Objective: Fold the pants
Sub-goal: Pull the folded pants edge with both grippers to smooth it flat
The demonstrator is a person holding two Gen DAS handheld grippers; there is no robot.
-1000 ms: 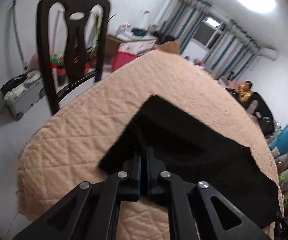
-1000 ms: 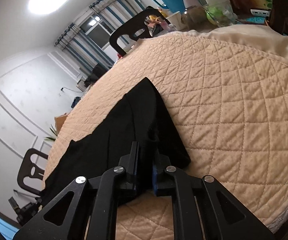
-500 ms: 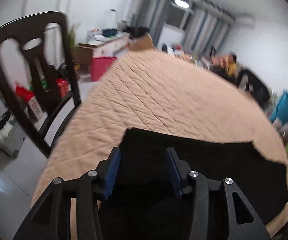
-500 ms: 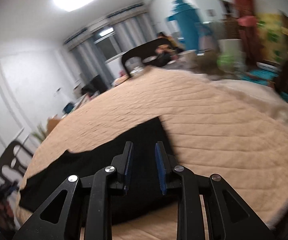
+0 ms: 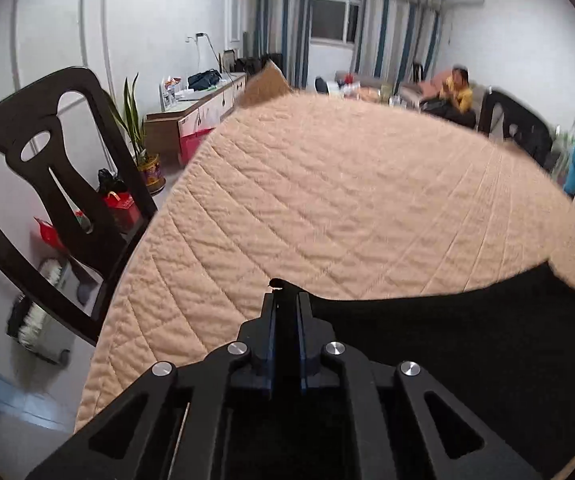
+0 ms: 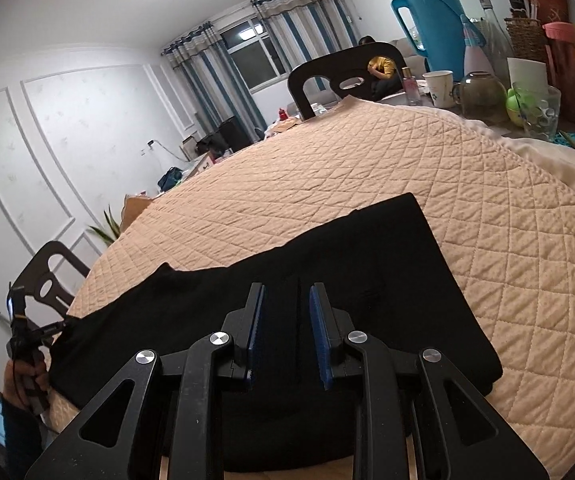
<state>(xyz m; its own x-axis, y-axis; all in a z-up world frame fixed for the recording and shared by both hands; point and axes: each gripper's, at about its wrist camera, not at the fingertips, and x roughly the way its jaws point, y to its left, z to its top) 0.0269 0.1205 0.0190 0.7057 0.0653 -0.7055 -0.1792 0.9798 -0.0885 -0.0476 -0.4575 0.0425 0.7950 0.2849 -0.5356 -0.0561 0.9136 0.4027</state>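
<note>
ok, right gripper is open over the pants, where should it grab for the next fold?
Probably the near right corner of the black pants, coming in low from the near table edge. The right gripper hangs open above flat mid-fabric with no lip to pinch, while that edge lies free on the quilted cover. The left gripper already pinches the other end.

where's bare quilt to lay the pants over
Bare quilt runs from the pants to the far chair, and right of them. Crowded: the jug and glasses at the far right edge.
</note>
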